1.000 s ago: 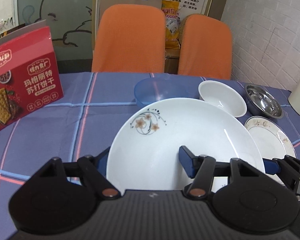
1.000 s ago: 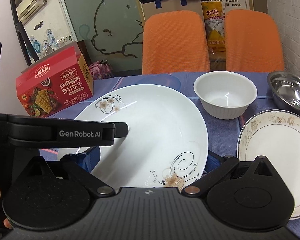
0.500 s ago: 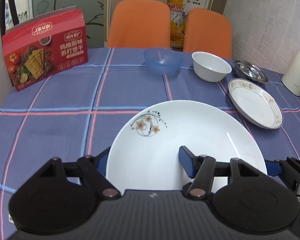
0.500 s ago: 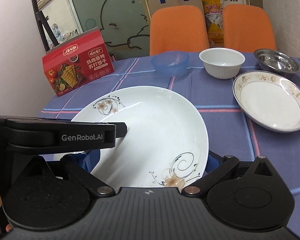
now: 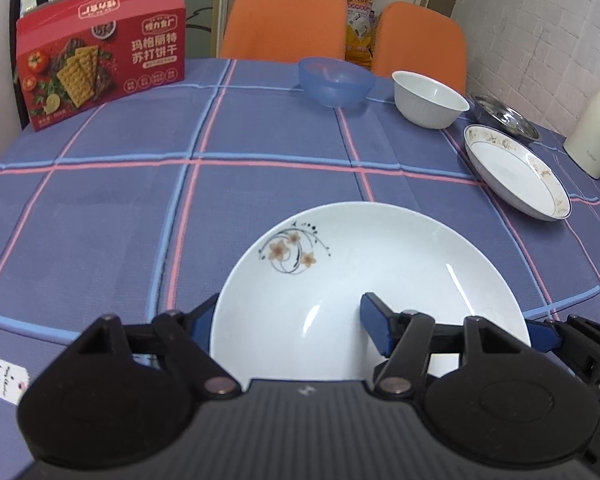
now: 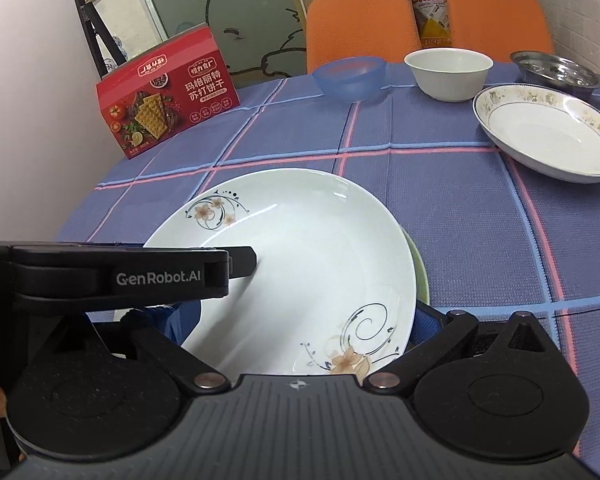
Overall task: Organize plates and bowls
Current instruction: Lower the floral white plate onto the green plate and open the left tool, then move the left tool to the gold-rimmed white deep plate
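Though left fingers (image 5: pixel 376 328) just widened, they and right fingers (image 6: pixel 423 322) straddle the glossy plate (image 5: pixel 360 272), grip unclear.

Near rim of the white plate (image 5: pixel 360 280) is hidden behind the left gripper's (image 5: pixel 288 322) body, so contact there can't be told. Its left fingertip (image 5: pixel 202 318) slips under/behind the rim – only a blue sliver shows.

Right wrist view: a greenish edge (image 6: pixel 419 276) peeks from under the plate's right side – what it is can't be told. The right gripper (image 6: pixel 300 320) has its left finger covered by the other gripper's black arm; pads mostly hidden, so its grip on the rim is unclear.

Steel bowl (image 5: pixel 506 116) partly behind the rimmed plate (image 5: pixel 516 172). Cream jug (image 5: pixel 592 136) cut off at the frame edge. Small card (image 5: pixel 6 378) – print too small to read.
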Tool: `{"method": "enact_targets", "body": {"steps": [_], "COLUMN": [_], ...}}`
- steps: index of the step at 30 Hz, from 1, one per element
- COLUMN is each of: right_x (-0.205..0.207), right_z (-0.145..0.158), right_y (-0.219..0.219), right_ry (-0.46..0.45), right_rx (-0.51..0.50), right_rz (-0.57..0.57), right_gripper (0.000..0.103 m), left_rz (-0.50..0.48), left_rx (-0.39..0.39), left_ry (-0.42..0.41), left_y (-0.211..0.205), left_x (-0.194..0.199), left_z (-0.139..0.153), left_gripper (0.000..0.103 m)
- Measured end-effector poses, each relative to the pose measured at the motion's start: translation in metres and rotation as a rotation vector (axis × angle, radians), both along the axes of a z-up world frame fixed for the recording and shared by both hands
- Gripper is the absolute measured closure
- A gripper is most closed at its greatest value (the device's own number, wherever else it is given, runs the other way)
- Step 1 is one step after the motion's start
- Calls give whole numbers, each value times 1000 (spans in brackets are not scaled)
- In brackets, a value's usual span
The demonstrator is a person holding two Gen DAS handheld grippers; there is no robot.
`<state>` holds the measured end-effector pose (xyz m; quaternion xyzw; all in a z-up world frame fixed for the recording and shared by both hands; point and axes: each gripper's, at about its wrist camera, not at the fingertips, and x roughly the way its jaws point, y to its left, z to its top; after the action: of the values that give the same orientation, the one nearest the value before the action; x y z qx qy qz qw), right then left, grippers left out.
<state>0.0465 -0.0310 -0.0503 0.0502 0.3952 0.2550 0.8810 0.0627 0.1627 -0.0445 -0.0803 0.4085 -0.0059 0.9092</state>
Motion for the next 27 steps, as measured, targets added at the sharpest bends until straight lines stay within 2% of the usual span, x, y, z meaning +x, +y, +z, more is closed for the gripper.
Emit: {"method": "enact_targets", "body": {"steps": [4,6,8,17,21,27], "right_x": [0,0,0,-7,-6,-2], "right_z": [0,2,4,24,23,15], "right_y": [-3,-5,-9,-33,-51,-105], "right_ry": [-17,-19,-28,-125,-121,-85], "right_rx": [8,19,37,39,46,50], "right_rz": [-5,-12,-24,-88,-103,-195], "right_gripper": [15,15,15,14,14,14], "left_rz": [0,7,26,52,5,-96], "left_rx": [59,85,110,92,96,81], "left_ry": [-70,-105,-138,-159,-159,-137], "left_y": [-3,-3,0,5,-10,-37], "left_x": [-4,-7,-9,-11,-9,3], "left_z": [3,10,17,33,39,48], "left_gripper": [27,26,11,10,4,3]}}
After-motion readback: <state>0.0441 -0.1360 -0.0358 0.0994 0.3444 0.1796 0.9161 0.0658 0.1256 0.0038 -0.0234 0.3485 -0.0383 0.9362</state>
